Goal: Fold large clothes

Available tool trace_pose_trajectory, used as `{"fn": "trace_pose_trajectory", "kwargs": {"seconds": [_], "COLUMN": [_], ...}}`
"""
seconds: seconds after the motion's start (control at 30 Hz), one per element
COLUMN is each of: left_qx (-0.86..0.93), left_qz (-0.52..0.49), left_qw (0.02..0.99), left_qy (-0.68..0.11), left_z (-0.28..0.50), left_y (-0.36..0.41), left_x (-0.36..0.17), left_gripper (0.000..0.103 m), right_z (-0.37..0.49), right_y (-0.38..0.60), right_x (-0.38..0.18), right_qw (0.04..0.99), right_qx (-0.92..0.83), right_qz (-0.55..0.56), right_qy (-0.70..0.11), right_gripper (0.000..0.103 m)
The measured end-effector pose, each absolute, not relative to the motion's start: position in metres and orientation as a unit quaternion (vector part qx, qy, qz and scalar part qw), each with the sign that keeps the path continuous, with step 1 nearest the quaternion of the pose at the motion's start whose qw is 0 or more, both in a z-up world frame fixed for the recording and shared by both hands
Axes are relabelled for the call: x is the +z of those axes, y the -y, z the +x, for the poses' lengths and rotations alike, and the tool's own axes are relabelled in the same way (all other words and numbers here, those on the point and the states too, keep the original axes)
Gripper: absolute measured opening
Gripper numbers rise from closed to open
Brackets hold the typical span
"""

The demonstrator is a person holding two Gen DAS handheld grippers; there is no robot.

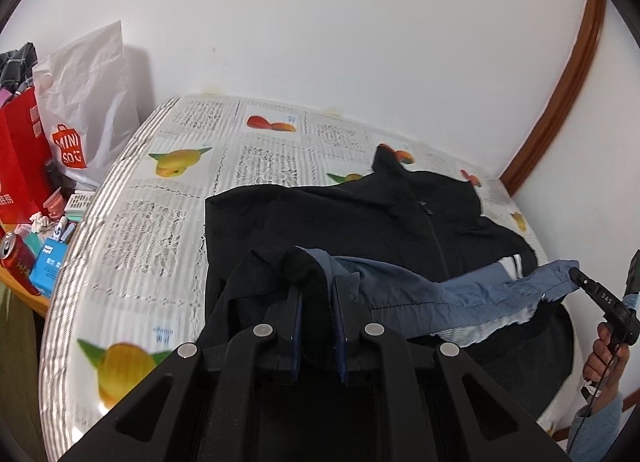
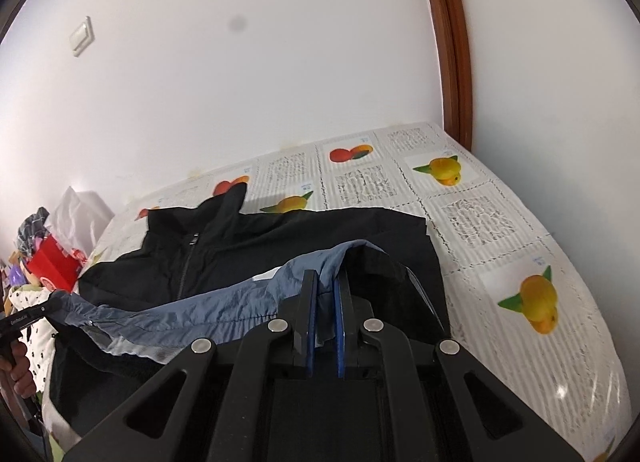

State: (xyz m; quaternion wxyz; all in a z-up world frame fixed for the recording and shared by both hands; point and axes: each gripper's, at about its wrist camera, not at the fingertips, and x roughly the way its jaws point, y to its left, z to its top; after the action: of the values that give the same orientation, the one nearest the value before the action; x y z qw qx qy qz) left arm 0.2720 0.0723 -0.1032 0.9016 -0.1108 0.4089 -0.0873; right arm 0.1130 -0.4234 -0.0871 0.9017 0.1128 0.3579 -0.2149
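Left gripper point(image 1: 316, 290) clamped on a bunch of black fabric and blue hem at one end of the jacket point(image 1: 360, 217), jaws nearly together with cloth filling the gap. Right gripper point(image 2: 325, 288) likewise pinched on the blue hem point(image 2: 192, 314) at the other end, a fold of blue cloth hanging between the blue pads point(image 2: 340, 322). Hem stretched in a sagging band from one gripper to the other, lifted above the rest of the jacket. Below that, black jacket body spread flat on the table point(image 1: 140, 229), zipper point(image 1: 434, 234) running up to a raised collar on the far side. Beneath it, a white lace-pattern cloth printed with yellow and red fruit. Off the table's left edge, a red bag point(image 1: 20, 165), a white shopping bag point(image 1: 88, 101), a red can point(image 1: 18, 258) and a blue box point(image 1: 50, 268). Behind, white wall with a brown wooden frame point(image 2: 452, 41).
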Motion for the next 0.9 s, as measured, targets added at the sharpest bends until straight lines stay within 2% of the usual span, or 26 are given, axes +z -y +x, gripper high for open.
{"fn": "trace_pose_trajectory", "kwargs": {"seconds": [0.13, 0.27, 0.3, 0.43, 0.47, 0.63, 0.9], "left_qx": [-0.084, -0.089, -0.094, -0.135, -0.142, -0.152, -0.133], "left_qz": [-0.116, -0.123, -0.123, -0.142, -0.142, -0.121, -0.073], "left_qw": [0.895, 0.890, 0.889, 0.900, 0.904, 0.915, 0.892], "left_qy": [-0.422, -0.430, -0.431, -0.390, -0.378, -0.353, -0.426], "left_z": [0.288, 0.295, 0.295, 0.279, 0.274, 0.253, 0.266], "left_y": [-0.073, -0.073, -0.072, -0.072, -0.072, -0.070, -0.055], "left_x": [-0.115, -0.112, -0.111, -0.089, -0.083, -0.073, -0.117], "left_gripper": [0.015, 0.021, 0.026, 0.052, 0.054, 0.059, 0.059], "right_z": [0.127, 0.133, 0.133, 0.122, 0.118, 0.112, 0.139], "right_y": [0.433, 0.442, 0.442, 0.432, 0.427, 0.397, 0.364], "right_x": [-0.100, -0.105, -0.102, -0.081, -0.074, -0.067, -0.133], "right_qw": [0.896, 0.890, 0.890, 0.903, 0.909, 0.917, 0.879], "right_qx": [-0.220, -0.228, -0.228, -0.221, -0.216, -0.172, -0.118], "right_qz": [0.116, 0.126, 0.128, 0.111, 0.098, 0.054, 0.021], "right_qy": [-0.367, -0.375, -0.374, -0.351, -0.344, -0.357, -0.462], "right_gripper": [0.008, 0.017, 0.022, 0.029, 0.032, 0.033, 0.033]}}
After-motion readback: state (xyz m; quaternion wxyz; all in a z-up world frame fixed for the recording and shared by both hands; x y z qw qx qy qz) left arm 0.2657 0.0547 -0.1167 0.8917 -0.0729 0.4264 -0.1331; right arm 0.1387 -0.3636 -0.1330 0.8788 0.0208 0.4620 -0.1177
